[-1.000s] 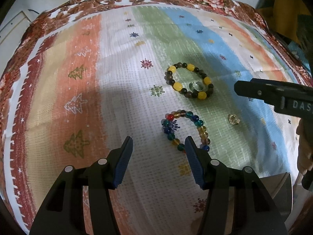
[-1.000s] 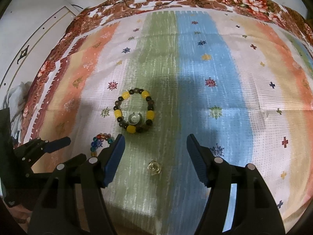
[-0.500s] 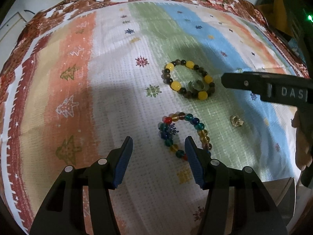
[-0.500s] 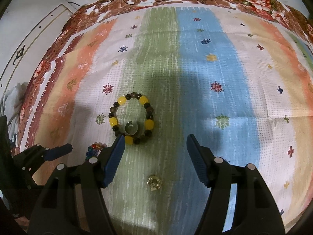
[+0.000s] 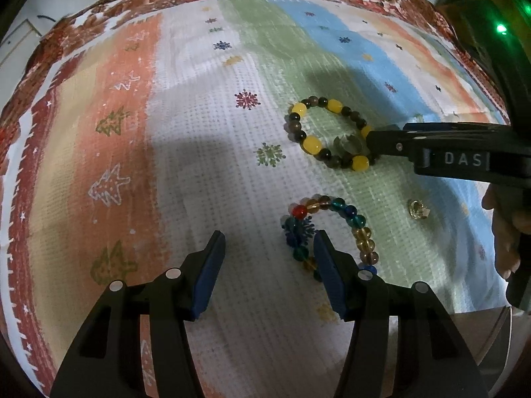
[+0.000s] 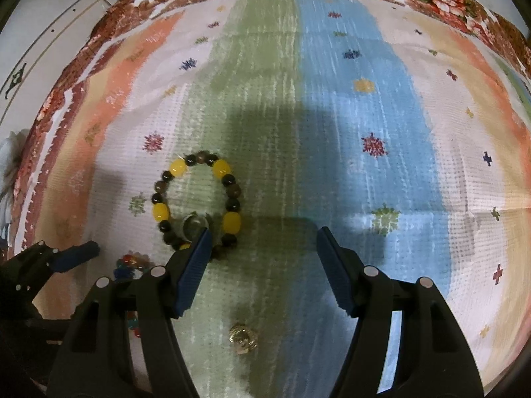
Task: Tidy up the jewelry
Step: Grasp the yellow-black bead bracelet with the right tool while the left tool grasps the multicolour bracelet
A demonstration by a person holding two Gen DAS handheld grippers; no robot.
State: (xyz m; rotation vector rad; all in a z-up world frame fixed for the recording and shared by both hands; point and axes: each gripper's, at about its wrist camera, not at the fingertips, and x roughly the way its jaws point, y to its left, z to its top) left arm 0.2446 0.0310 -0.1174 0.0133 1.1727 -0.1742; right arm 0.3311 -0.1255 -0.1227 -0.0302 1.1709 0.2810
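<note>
Two bead bracelets (image 5: 328,134) (image 5: 332,232) flat on cloth (image 5: 199,165), both tools (image 5: 268,248) (image 6: 262,248) spread, empty, pointing down.

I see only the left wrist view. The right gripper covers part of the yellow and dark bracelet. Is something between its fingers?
Observer: No. In the right wrist view the right gripper is open and nothing sits between the fingers; the yellow and dark bracelet lies left of its left finger.
Operator: And the small gold ring?
Observer: The gold ring lies on the green stripe, nearer the camera than the fingertips, between the two finger bases.
Operator: Does the silver ring stay inside the bracelet?
Observer: Yes, the silver ring lies within the loop, right beside the left fingertip.
</note>
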